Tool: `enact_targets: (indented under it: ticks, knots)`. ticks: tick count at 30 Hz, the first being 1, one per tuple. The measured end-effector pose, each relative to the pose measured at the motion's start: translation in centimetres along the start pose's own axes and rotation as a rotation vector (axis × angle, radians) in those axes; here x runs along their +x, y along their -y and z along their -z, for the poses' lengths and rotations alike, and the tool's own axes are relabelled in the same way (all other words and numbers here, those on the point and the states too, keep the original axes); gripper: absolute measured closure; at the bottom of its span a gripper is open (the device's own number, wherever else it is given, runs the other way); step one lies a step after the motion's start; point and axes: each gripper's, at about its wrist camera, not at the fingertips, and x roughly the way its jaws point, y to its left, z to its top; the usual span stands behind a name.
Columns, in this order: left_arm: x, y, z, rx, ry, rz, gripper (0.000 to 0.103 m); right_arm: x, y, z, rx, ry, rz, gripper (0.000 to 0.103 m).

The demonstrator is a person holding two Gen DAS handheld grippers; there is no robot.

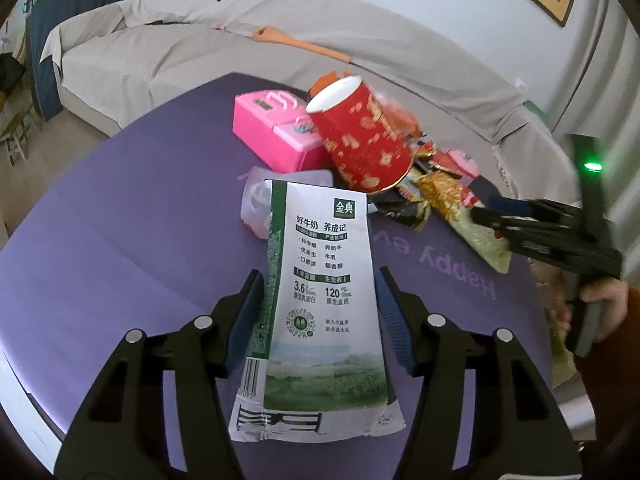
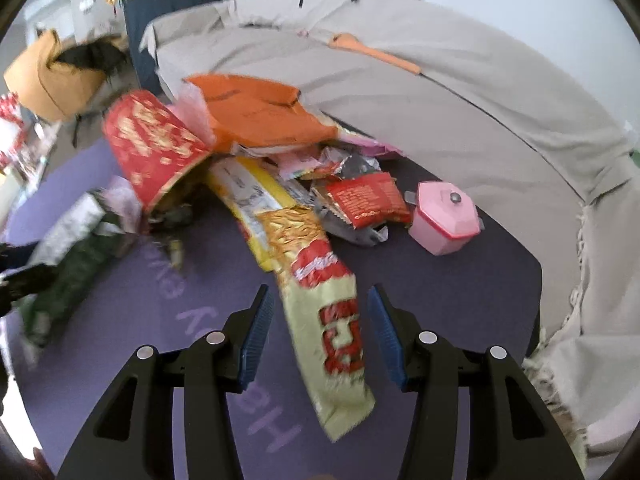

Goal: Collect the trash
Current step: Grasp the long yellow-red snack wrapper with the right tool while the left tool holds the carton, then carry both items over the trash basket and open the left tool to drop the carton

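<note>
A flattened white-and-green milk carton [image 1: 320, 300] lies on the purple mat [image 1: 140, 220]. My left gripper [image 1: 318, 284] is open, one finger on each side of the carton, apart from it. A red paper cup [image 1: 360, 140] lies tipped on a pile of wrappers behind. My right gripper [image 2: 318, 300] is open, straddling a long pale-green, gold and red snack wrapper [image 2: 324, 312] on the mat. The red cup [image 2: 152, 148], an orange bag [image 2: 264, 112] and a red packet [image 2: 368, 200] are heaped beyond. The right gripper also shows in the left wrist view [image 1: 520, 216].
A pink toy box [image 1: 276, 132] and a clear plastic bag [image 1: 260, 204] sit behind the carton. A pink pot-shaped toy [image 2: 444, 216] stands right of the pile. A grey-covered sofa [image 2: 440, 92] curves around the mat's far side.
</note>
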Motion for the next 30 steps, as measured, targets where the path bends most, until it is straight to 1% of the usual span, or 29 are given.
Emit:
enact_targets:
  ticks: [3,6,7,8,9,11,13,19,24,30]
  knots:
    - [-0.1,0.6,0.0,0.001,-0.004,0.007,0.049,1.5,0.5,-0.8,0.010,-0.032,0.002,0.056]
    - [-0.3,1.1,0.5,-0.008,-0.005,0.013,0.049,2.4,1.2,-1.2,0.033,-0.054,-0.033,0.056]
    - [-0.4,1.2,0.6,-0.012,-0.004,0.019,0.049,2.5,1.3,-1.2,0.037,-0.071,-0.054,0.070]
    - [-0.8,1.4,0.7,-0.018,0.006,0.027,0.049,2.6,1.4,-1.1,0.039,-0.088,-0.064,0.077]
    - [-1.0,1.6,0.8,-0.021,0.014,0.031,0.049,2.3,1.4,-0.9,0.039,-0.095,-0.064,0.078]
    - [-1.6,1.9,0.9,-0.025,0.035,0.044,0.049,1.2,1.1,-0.4,0.018,-0.096,-0.041,0.086]
    - [-2.1,2.2,0.9,-0.031,0.046,0.062,0.049,-0.3,1.0,0.1,0.004,-0.086,-0.020,0.086]
    - [-4.2,3.8,0.7,-0.016,0.092,0.096,0.049,-5.7,2.1,1.8,0.059,-0.037,-0.033,0.086]
    - [-5.5,5.5,-0.1,0.007,0.113,0.108,0.049,-10.0,2.9,2.7,0.088,0.025,-0.035,0.086]
    - [-6.9,8.1,-1.6,0.032,0.131,0.112,0.049,-15.2,4.8,3.7,0.123,0.133,-0.020,0.086]
